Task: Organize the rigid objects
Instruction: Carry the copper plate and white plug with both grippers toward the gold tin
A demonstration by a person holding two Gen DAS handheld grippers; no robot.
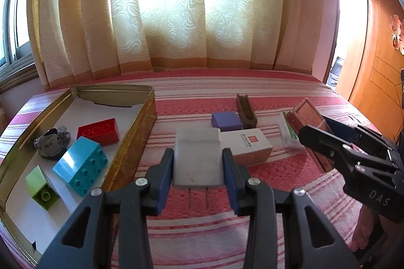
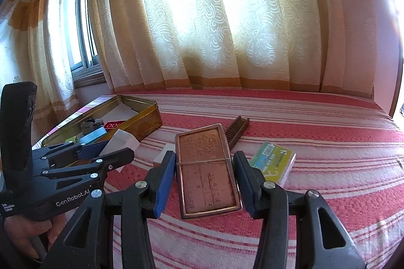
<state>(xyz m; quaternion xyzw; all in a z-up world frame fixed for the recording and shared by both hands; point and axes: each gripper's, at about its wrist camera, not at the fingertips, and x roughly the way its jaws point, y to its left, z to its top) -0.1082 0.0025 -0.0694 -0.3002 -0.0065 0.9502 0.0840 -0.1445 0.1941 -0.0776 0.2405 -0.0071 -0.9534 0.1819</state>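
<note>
White charger plug (image 1: 198,159) sits clamped in the left gripper (image 1: 198,169), beside the gold tin (image 1: 141,132). Right gripper (image 2: 205,183) grasps a copper case (image 2: 207,170). Inside the tin: three toy bricks, red (image 1: 99,130), teal (image 1: 82,165), green (image 1: 41,187), and one grey lump (image 1: 51,142).

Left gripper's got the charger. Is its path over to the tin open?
Probably yes. The left gripper holds the white charger just right of the tin. Nothing stands between them, and bare floor shows behind the red brick.

Copper case (image 2: 207,171) lettering too blurred
</note>
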